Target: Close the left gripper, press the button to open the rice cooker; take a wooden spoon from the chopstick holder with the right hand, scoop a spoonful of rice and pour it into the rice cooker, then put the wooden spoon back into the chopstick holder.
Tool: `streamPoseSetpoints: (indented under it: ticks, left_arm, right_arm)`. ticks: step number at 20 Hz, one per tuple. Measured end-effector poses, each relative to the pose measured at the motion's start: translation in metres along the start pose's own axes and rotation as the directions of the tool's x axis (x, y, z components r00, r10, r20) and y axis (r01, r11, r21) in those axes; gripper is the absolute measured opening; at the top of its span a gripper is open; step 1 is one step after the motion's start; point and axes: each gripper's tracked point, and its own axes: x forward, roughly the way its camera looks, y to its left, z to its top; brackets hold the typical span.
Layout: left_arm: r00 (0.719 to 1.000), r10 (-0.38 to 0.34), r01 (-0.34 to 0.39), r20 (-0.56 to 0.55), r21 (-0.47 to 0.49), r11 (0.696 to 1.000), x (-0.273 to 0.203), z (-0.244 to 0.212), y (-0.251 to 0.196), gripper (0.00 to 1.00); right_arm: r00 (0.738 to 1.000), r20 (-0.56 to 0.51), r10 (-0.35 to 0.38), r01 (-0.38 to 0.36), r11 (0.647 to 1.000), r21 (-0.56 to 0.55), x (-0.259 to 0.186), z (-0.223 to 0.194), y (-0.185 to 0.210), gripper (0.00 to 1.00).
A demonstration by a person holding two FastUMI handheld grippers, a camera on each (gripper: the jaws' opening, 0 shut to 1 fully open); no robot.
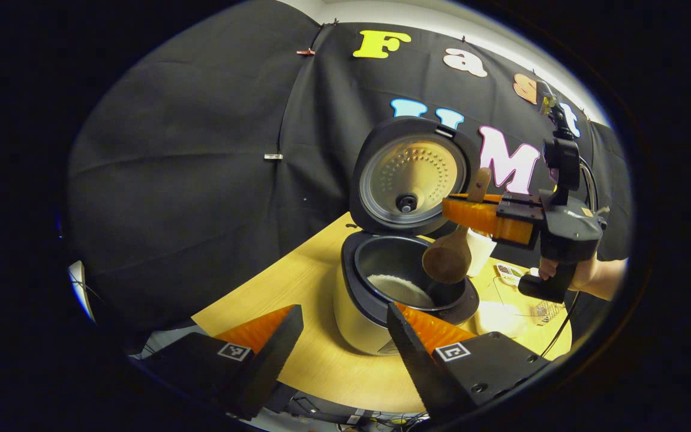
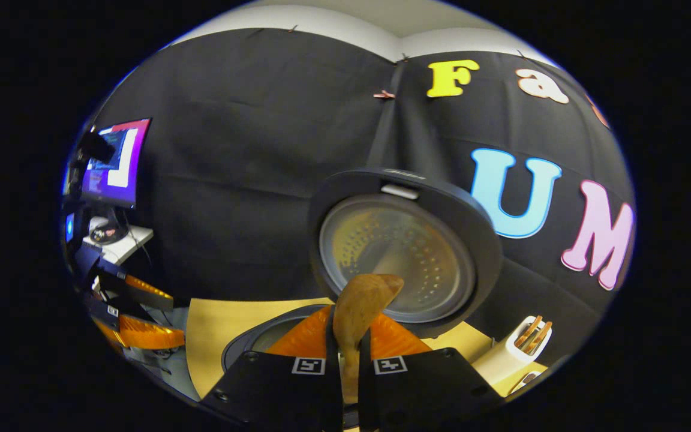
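Spoon [image 1: 448, 255] hangs bowl-down over the open cooker [image 1: 381, 288], its handle clamped between the fingers of the right gripper [image 1: 483, 216], which a hand [image 1: 585, 273] holds out beside the raised lid [image 1: 411, 174]. Seen from the left gripper view, the spoon's bowl is turned away, so whether it carries any rice cannot be told; its handle is partly hidden behind the gripper's fingers. White rice [image 1: 399, 288] lies in the cooker's dark inner pot, ahead of the left gripper [image 1: 345, 327], whose jaws stand wide apart with nothing between them, just short of the cooker's near wall.

In the right gripper view the spoon [image 2: 360, 312] rises between that gripper's [image 2: 348, 360] nearly closed fingers, its tip crossing the lid's [image 2: 402, 252] round inner plate. The cooker's rim [image 2: 249, 342] is mostly covered by the fingers. To the gripper's right stands the white holder [image 2: 510, 354], cut off at the edge, with wooden handles poking out. Far to its left the other gripper [image 2: 135, 312] shows small and indistinct, near a lit monitor [image 2: 114, 159]. The table [image 1: 297, 288] is pale wood; a few small items beyond the cooker are too blurred to name.
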Motion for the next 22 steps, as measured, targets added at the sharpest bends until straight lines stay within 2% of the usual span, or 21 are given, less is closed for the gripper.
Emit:
streamPoseSetpoints:
  ticks: [3,7,10,13,16,18,22]
  left_arm:
    - [1.0,0.004,-0.004,0.001,-0.006,1.0,-0.001,-0.001,0.0,0.96]
    - [1.0,0.006,-0.006,0.011,0.001,1.0,-0.004,0.001,-0.002,0.96]
    - [1.0,0.001,-0.001,0.019,0.022,1.0,-0.005,0.004,-0.009,0.96]
    - [0.999,-0.017,0.016,0.031,0.041,0.999,-0.007,0.011,-0.021,0.96]
    - [0.998,-0.046,0.043,0.042,0.06,0.997,-0.009,0.017,-0.037,0.96]
    - [0.997,-0.065,0.062,0.046,0.067,0.996,-0.008,0.02,-0.05,0.95]
    - [0.993,-0.097,0.091,0.06,0.092,0.992,-0.008,0.03,-0.077,0.96]
  right_arm:
    - [1.0,-0.007,0.003,-0.003,1.0,-0.022,0.001,-0.004,0.003,0.15]
    - [0.998,0.018,-0.062,0.06,0.993,0.104,-0.007,0.009,-0.024,0.14]
    - [0.989,0.041,-0.142,0.128,0.962,0.242,-0.025,0.023,-0.056,0.14]
    - [0.968,0.059,-0.243,0.205,0.906,0.37,-0.055,0.033,-0.097,0.14]
    - [0.935,0.053,-0.351,0.287,0.835,0.469,-0.099,0.032,-0.14,0.14]
    - [0.901,0.026,-0.433,0.362,0.783,0.506,-0.132,0.02,-0.171,0.14]
    - [0.799,-0.027,-0.601,0.517,0.663,0.542,-0.22,-0.005,-0.234,0.14]
